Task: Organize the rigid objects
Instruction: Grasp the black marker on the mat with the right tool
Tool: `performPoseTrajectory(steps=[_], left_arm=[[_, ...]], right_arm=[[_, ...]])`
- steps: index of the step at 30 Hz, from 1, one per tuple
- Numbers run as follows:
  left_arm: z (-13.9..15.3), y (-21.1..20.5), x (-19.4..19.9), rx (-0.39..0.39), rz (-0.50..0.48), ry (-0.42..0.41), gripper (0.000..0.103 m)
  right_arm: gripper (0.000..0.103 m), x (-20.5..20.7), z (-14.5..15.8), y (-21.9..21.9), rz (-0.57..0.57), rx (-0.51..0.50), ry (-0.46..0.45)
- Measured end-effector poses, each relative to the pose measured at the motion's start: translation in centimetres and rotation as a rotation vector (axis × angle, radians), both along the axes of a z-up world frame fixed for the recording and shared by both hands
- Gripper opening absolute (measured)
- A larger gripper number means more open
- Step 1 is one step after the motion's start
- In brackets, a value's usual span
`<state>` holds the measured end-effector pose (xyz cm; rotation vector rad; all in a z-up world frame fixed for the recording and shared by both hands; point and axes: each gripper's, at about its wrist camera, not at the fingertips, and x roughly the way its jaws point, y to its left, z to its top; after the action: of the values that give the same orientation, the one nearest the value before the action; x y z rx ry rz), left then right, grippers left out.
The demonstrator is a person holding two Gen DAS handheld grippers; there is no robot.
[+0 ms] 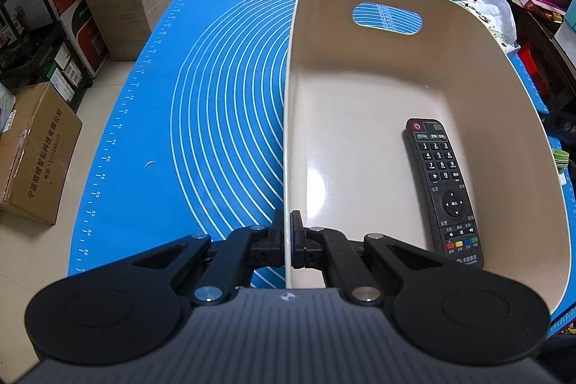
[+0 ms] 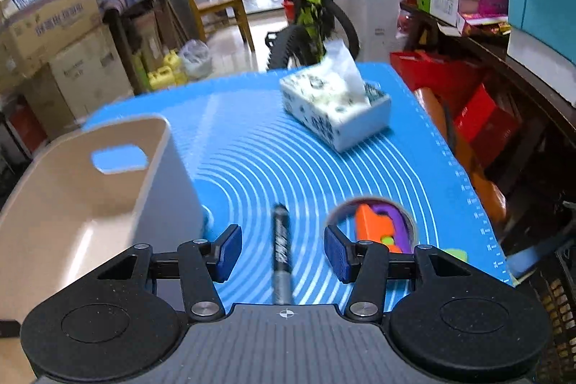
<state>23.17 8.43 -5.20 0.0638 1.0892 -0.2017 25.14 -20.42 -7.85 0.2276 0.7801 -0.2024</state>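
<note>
In the left wrist view, the left gripper tilts steeply down, clenched on the near rim of the beige bin, where a black remote lies to its right. In the right wrist view, the right gripper angles down over the blue mat, released, a black marker lying on the mat between its parted blue pads, untouched.
</note>
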Motion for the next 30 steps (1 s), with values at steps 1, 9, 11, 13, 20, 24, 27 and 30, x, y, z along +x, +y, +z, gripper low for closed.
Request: performPoseTrajectory(steps=[1,9,11,13,20,24,27,30], left_arm=[[0.0,0.0,0.0,0.000,-0.001,0.000,0.003],[-0.1,0.0,0.0,-0.002,-0.001,0.001,0.003],[-0.1,0.0,0.0,-0.002,-0.001,0.001,0.003],[-0.1,0.0,0.0,-0.002,0.000,0.001,0.003],[-0.1,-0.1,0.0,-0.002,0.000,0.001,0.003],[-0.1,-0.1,0.0,-0.003,-0.001,0.001,0.003],[-0.1,-0.1,0.0,-0.003,-0.001,0.001,0.003],[-0.1,-0.1,0.0,-0.003,0.000,0.001,0.003]], right_arm=[[0.062,0.2,-0.5,0.0,0.003,-0.001,0.015],[0.062,1.4,-3.9,1.2,0.067,-0.049,0.115],[0.061,1.5,-4.6,1.5,0.078,-0.060,0.134],[0.059,1.5,-5.1,1.8,0.082,-0.072,0.152],[0.046,1.4,-5.2,2.1,0.092,-0.104,0.146],[0.024,1.2,-5.2,2.3,0.116,-0.115,0.141],[0.024,1.2,-5.1,2.3,0.115,-0.114,0.148],[0.024,1.1,-4.9,1.9,0.103,-0.097,0.146]])
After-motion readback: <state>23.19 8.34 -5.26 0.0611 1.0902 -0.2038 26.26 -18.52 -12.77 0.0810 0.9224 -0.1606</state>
